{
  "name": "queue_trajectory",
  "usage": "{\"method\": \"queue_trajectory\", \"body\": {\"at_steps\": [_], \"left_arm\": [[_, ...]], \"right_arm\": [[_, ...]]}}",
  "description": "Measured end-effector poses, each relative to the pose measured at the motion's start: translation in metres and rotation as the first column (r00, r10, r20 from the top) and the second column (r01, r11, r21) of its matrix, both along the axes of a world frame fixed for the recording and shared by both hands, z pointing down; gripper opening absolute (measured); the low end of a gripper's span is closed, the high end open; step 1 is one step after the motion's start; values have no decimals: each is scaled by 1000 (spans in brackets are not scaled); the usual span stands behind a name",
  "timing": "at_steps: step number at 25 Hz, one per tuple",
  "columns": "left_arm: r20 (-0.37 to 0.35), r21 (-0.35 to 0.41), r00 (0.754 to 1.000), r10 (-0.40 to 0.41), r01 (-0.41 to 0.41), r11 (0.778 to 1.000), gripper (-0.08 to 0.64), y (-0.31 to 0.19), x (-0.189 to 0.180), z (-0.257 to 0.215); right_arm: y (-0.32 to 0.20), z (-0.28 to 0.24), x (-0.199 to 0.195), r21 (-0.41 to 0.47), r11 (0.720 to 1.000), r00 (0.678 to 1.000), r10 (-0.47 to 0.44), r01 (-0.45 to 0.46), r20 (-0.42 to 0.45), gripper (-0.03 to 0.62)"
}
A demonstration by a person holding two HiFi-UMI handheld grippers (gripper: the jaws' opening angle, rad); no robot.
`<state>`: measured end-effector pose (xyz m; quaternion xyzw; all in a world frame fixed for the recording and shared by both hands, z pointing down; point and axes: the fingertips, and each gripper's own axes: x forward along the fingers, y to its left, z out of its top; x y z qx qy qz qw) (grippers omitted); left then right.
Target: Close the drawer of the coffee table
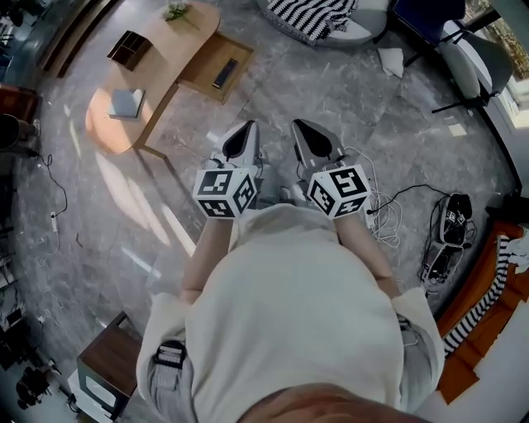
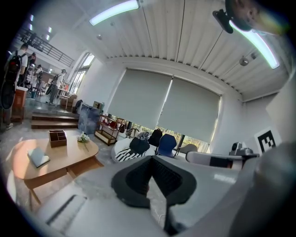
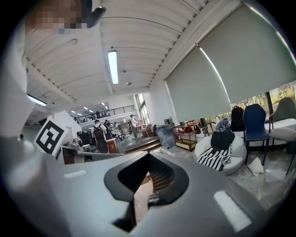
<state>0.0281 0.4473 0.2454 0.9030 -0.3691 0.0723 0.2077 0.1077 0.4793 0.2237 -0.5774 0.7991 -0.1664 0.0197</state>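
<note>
The light wooden coffee table [image 1: 157, 62] stands at the upper left of the head view, a few steps ahead of me. Its drawer [image 1: 205, 78] is pulled out on the right side, with a dark flat object [image 1: 224, 73] lying inside. On top sit a dark compartment box [image 1: 130, 48], a grey book [image 1: 126, 102] and a small plant [image 1: 175, 10]. My left gripper [image 1: 243, 128] and right gripper [image 1: 302, 125] are held side by side in front of me, both shut and empty, well short of the drawer. The left gripper view shows the table [image 2: 60, 159] at lower left beyond the shut left gripper [image 2: 151, 159]. The right gripper [image 3: 148, 155] points across the room.
A white beanbag with a striped cloth [image 1: 318, 16] lies ahead, a chair [image 1: 471, 58] at the right. Cables [image 1: 384, 219] and a black device [image 1: 450, 227] lie on the marble floor to my right. A dark side table [image 1: 111, 363] stands behind on the left. People [image 3: 98, 134] are far off.
</note>
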Motion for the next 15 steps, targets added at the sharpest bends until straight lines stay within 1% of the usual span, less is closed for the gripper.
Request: {"method": "queue_trajectory", "body": {"at_steps": [5, 9, 15], "left_arm": [[-3, -15, 1000, -18, 18, 1000, -3, -13, -2, 8], [-10, -17, 1000, -23, 23, 1000, -3, -33, 9, 11], [-16, -27, 999, -31, 31, 999, -4, -78, 33, 13]], "right_arm": [[-10, 5, 0, -2, 1000, 1000, -13, 13, 8, -2], [-27, 10, 16, -11, 1000, 1000, 2, -2, 14, -2], [-72, 11, 43, -23, 1000, 1000, -5, 5, 6, -2]]}}
